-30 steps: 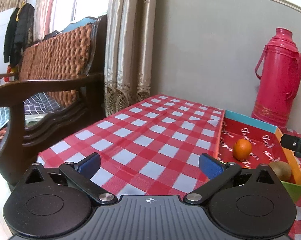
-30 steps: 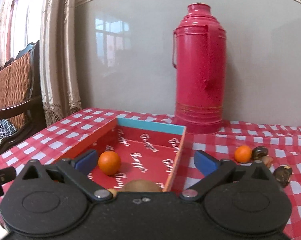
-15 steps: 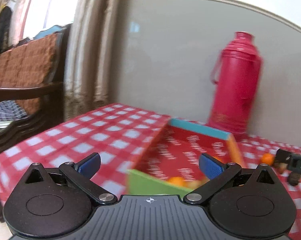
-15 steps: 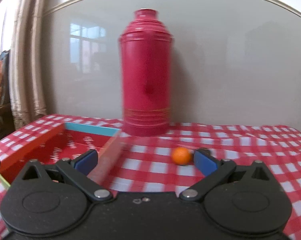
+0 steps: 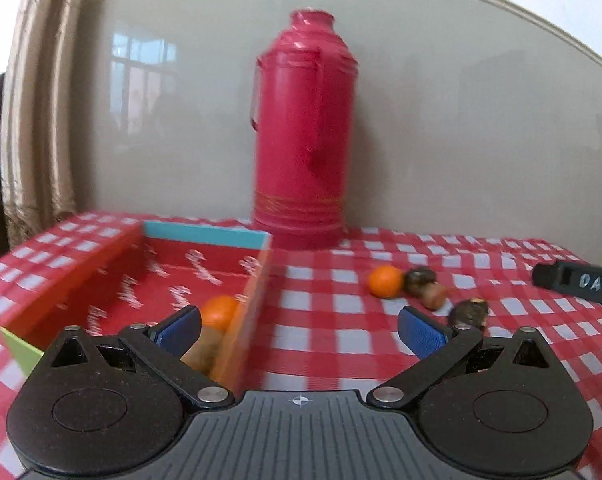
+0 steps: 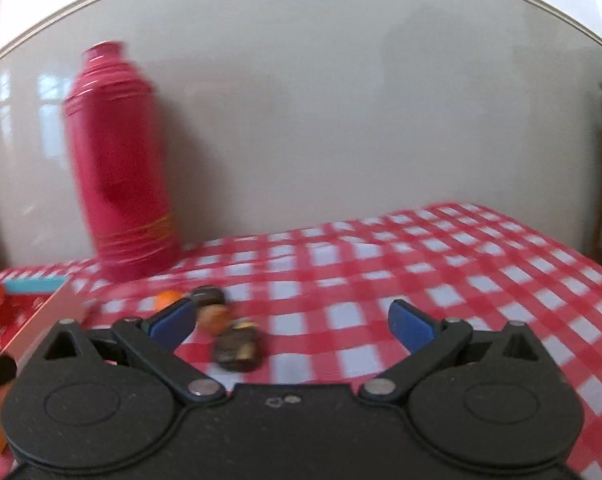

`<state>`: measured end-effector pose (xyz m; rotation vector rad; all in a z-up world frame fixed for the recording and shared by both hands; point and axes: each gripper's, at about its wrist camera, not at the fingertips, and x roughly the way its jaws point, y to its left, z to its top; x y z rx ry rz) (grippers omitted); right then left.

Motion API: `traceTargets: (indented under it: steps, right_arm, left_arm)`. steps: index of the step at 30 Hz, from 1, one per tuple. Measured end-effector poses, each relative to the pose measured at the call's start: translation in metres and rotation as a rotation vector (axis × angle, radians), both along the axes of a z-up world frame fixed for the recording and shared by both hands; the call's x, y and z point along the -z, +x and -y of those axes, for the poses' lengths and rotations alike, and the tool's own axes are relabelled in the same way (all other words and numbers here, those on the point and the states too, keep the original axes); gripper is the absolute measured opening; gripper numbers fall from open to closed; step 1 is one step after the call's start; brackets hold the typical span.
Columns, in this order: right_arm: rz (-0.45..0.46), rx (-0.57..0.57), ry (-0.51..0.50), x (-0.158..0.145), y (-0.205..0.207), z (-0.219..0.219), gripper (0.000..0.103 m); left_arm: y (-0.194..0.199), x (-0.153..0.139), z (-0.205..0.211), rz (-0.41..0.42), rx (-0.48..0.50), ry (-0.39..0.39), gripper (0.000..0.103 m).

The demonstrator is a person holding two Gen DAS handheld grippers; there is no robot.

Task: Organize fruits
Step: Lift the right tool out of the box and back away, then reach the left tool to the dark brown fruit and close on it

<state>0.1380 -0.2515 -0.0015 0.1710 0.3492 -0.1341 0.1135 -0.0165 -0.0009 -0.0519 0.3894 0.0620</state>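
Both views sit low over the worktop (image 5: 321, 332), each looking forward along its own tool toward the back wall. The left wrist view faces the red flask (image 5: 305, 132) head-on, with the tray (image 5: 205, 236) close at lower left and the loose fruits (image 5: 385, 280) right of centre. The right wrist view is angled further right: the red flask (image 6: 117, 160) falls to its left, the tray's corner (image 6: 33, 284) at the edge, the fruits (image 6: 237, 344) near. The 2 views share flask, tray and fruits.

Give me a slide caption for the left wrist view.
Open left gripper faces a red thermos, with an orange in the tray and another orange loose on the checkered cloth.
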Motion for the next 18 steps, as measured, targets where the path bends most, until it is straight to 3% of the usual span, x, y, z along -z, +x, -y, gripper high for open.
traceTargets:
  steps: [5,18]
  right_arm:
    - [-0.043,0.108,-0.015,0.007,0.008,0.027,0.097]
    - [-0.091,0.152,-0.077,0.019,0.017,0.062,0.097]
  left_arm:
    - [0.017,0.007,0.022,-0.041,0.045,-0.025,0.103]
    - [0.074,0.018,0.102,-0.124,0.169,0.03,0.103]
